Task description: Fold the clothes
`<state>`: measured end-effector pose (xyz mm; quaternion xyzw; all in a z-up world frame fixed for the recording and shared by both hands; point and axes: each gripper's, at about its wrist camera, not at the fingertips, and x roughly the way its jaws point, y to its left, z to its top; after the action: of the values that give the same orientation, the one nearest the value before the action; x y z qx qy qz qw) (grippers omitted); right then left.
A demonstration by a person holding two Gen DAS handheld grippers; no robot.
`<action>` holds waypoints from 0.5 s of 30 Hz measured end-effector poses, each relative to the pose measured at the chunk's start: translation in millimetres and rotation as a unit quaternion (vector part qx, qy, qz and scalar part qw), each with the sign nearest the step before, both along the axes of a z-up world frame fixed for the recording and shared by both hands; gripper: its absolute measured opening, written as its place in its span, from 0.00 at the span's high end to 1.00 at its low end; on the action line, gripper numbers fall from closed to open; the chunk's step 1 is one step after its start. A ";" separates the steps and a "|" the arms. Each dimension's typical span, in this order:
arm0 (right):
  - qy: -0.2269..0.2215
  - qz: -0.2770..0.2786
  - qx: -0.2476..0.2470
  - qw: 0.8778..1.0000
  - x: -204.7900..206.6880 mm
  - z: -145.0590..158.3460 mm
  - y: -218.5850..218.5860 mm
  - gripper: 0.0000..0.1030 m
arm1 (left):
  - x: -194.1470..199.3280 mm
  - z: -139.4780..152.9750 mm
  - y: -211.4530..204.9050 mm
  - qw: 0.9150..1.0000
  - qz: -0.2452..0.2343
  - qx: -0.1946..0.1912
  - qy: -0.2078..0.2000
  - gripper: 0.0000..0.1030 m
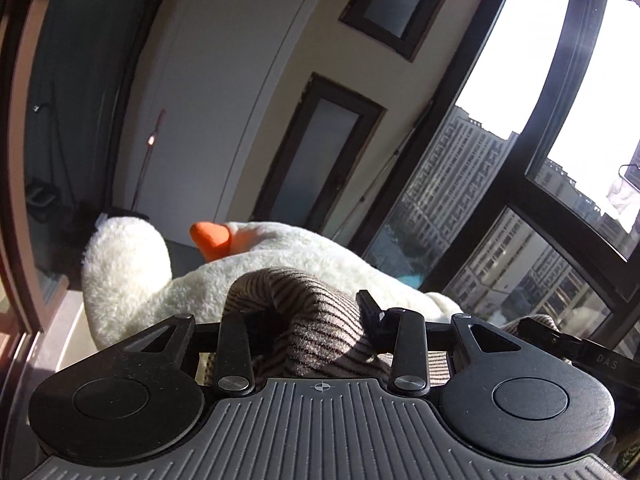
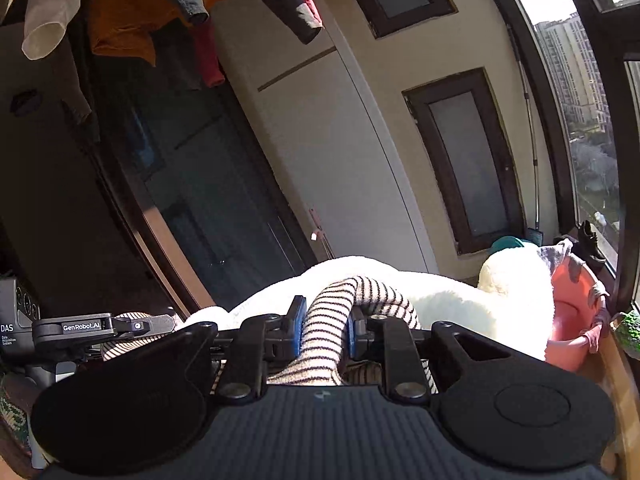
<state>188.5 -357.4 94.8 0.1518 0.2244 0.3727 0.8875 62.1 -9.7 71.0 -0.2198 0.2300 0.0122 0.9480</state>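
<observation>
A beige garment with thin dark stripes (image 1: 308,312) bulges up between the fingers of my left gripper (image 1: 304,312), which is shut on it. My right gripper (image 2: 323,322) is shut on the same striped garment (image 2: 340,316), its blue pads pressed against a roll of the cloth. Each gripper shows at the edge of the other's view: the right one (image 1: 560,340) in the left wrist view, the left one (image 2: 120,326) in the right wrist view. Both are held up, facing a wall and windows. The rest of the garment hangs below, hidden.
A large white plush duck (image 1: 168,280) with an orange beak (image 1: 210,238) lies just ahead; it also shows in the right wrist view (image 2: 460,292). A pink basin (image 2: 572,320) with cloth stands by the window sill. Clothes hang overhead (image 2: 120,8). Big windows (image 1: 540,120) stand at the right.
</observation>
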 end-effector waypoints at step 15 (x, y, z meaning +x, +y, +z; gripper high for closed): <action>0.043 -0.034 -0.032 0.998 -98.9 -57.6 -45.2 0.82 | -130.0 -57.6 -12.1 0.997 -0.069 -0.021 0.017 0.65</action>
<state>89.6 -402.6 37.2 0.1472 0.2691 0.3286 0.8933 -67.9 -21.8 13.5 -0.2231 0.2605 -0.0541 0.9378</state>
